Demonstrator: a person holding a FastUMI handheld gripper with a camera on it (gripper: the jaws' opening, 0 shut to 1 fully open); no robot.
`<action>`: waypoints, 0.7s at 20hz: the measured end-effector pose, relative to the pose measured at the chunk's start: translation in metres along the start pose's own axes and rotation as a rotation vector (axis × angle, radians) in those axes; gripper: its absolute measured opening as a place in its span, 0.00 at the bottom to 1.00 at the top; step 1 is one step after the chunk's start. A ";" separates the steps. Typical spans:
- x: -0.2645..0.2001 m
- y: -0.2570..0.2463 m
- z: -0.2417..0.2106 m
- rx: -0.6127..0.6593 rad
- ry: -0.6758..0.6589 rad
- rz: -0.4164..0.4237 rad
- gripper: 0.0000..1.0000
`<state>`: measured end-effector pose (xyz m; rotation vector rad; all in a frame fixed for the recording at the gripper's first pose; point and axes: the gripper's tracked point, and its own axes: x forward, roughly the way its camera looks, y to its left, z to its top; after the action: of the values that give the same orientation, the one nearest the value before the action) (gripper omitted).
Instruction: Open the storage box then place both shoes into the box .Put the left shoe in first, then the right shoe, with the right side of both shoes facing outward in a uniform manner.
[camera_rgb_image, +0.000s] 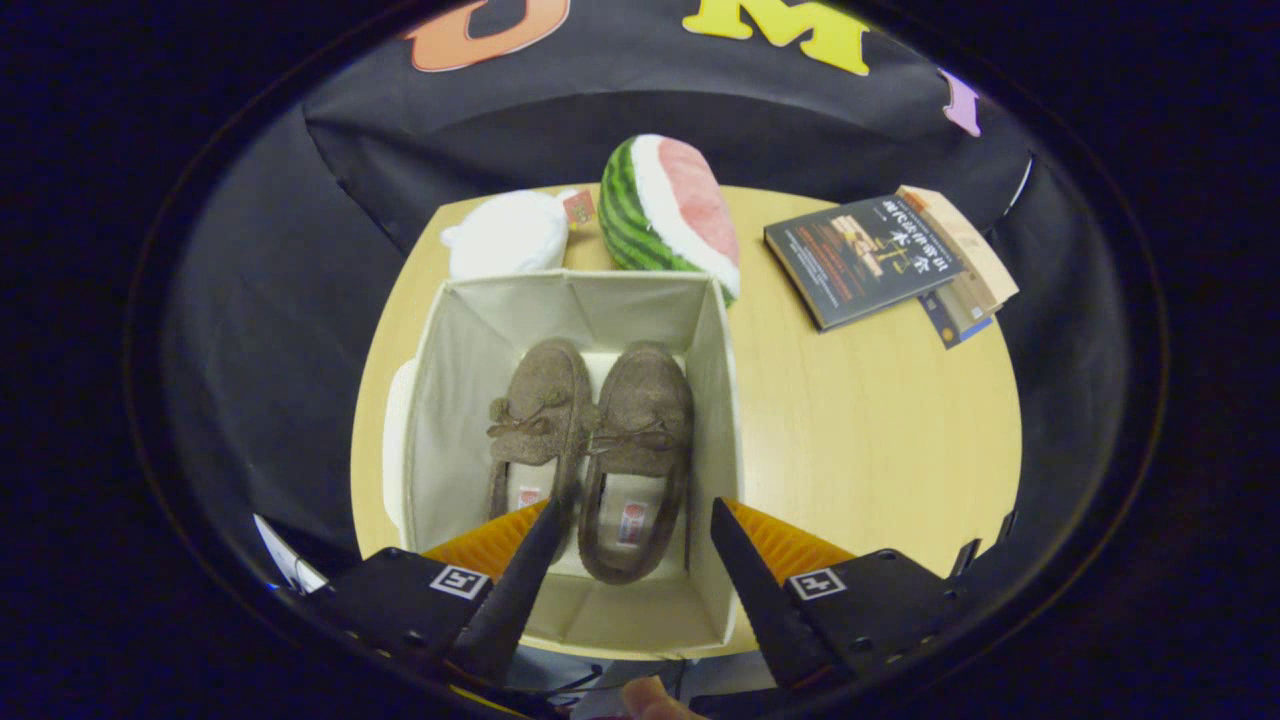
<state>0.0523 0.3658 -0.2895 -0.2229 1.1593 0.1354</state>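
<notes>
My tool (640, 515) gapes empty above both shoes (590, 450) in the box (715, 400); watermelon toy (670, 205) and books (885, 260) line the bench's (870, 430) far edge.

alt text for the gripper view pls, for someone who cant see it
Two brown shoes lie side by side in an open cream storage box on a round wooden table, seen from above between the open, empty fingers of the hand-held gripper. Beyond the box sit a watermelon plush, a white plush and books.
</notes>
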 end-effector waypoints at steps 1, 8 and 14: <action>-0.013 -0.004 0.006 -0.006 -0.043 -0.004 0.96; -0.137 -0.042 0.060 -0.020 -0.472 -0.028 0.97; -0.254 -0.106 0.079 -0.035 -0.842 -0.094 0.96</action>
<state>0.0462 0.2843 -0.0150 -0.2193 0.3089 0.1460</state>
